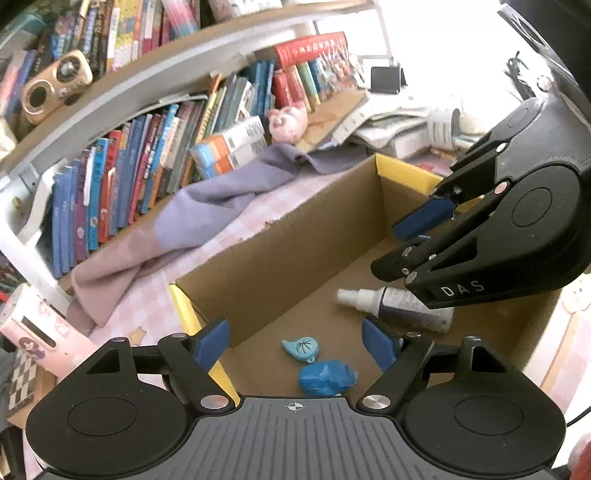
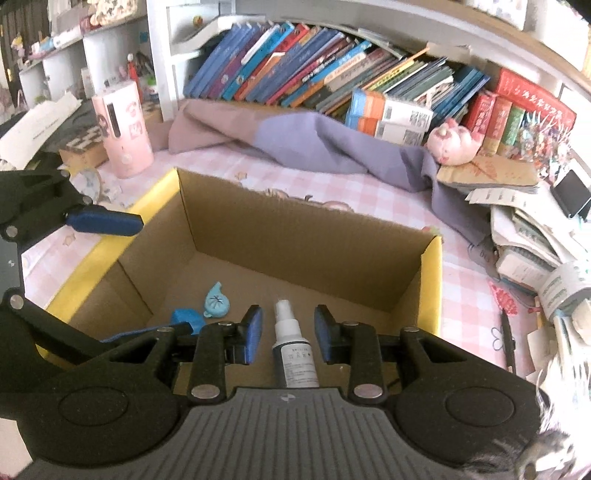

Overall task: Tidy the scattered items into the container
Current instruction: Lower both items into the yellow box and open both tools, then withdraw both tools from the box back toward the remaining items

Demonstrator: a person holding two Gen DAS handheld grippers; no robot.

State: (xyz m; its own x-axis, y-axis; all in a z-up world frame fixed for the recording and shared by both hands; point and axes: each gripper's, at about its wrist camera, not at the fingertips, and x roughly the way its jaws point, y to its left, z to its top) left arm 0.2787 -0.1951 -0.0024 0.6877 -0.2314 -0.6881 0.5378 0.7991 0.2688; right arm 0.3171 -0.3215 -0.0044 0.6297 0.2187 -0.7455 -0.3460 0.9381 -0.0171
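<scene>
Left claw (image 1: pixel 295 341) spread wide, nothing between blue pads, low centre of left view. Right claw (image 2: pixel 288 336) also apart, gap narrow; spray bottle (image 2: pixel 293 350) lies below gap, pads not touching it. Cardboard box (image 2: pixel 280 236) on pink checked counter (image 2: pixel 369 199). On box floor: spray bottle, blue crumpled wrapper (image 1: pixel 327 378), teal drop-shaped tag (image 1: pixel 301 348) just beside wrapper.

This is a home, likely a child's room. Beyond the tongs stands a white bookshelf (image 2: pixel 332 22) full of colourful books (image 2: pixel 303 74), with a pink plush toy (image 2: pixel 454 144) and a pink checked tablecloth (image 2: pixel 295 181).
</scene>
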